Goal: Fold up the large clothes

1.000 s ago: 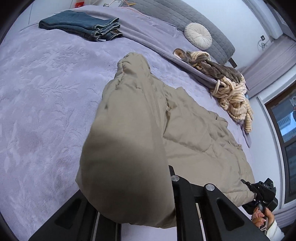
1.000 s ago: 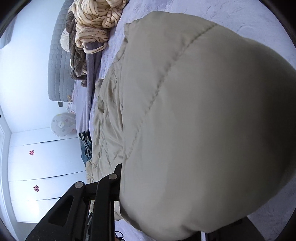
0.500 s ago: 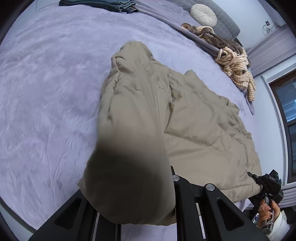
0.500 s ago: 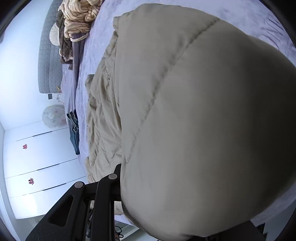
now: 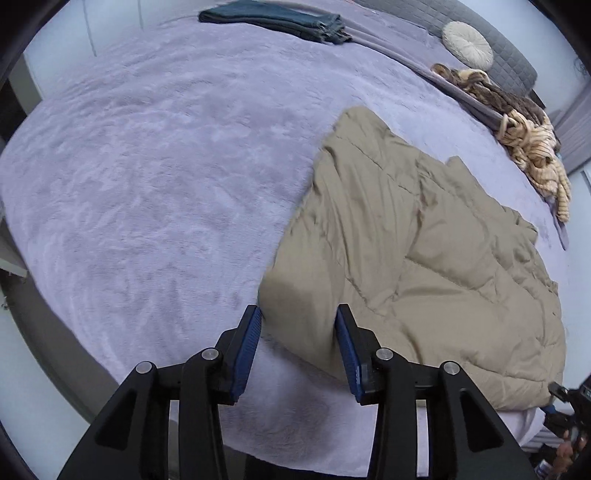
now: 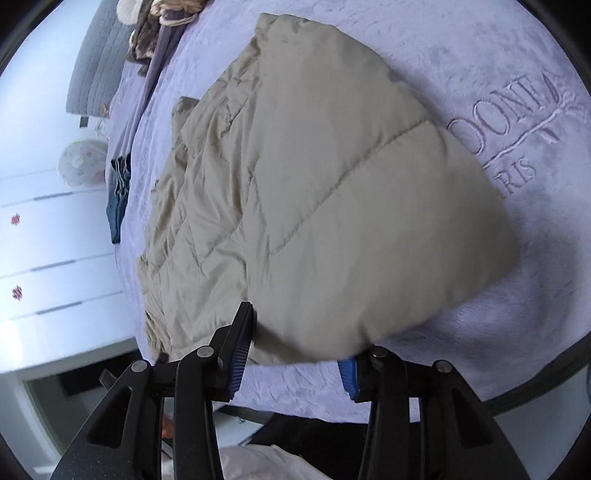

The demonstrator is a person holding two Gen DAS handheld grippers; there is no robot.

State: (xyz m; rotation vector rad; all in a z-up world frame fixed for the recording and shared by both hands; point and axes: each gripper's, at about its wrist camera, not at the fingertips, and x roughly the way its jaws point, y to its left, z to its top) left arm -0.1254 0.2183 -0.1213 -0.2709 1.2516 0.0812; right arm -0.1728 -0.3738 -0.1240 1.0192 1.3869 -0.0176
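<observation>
One bed (image 5: 155, 192) fills both my views, its lilac plush cover (image 6: 517, 74) embossed with lettering at 2 o'clock in the right wrist view. On it lies one large beige quilted jacket (image 5: 424, 258), spread from the centre toward 4 o'clock in the left wrist view, with a sleeve (image 5: 354, 166) running up toward 1 o'clock. In the right wrist view the same jacket (image 6: 332, 192) fills the middle, its puffy edge hanging just ahead of my fingers.

One grey headboard (image 5: 513, 62) runs along 1 o'clock, with one round cream cushion (image 5: 467, 42) against it. One heap of loose clothes (image 5: 517, 129), brown and cream-striped, sits at 2 o'clock. One folded pair of jeans (image 5: 280, 20) lies at 12 o'clock.

My left gripper (image 5: 298, 347) is spread wide at 6 o'clock, grasping nothing, the jacket's corner between its blue pads (image 5: 245, 350) but apart from them. My right gripper (image 6: 295, 354) is also released, jaws wide, the jacket's edge at its fingertips.
</observation>
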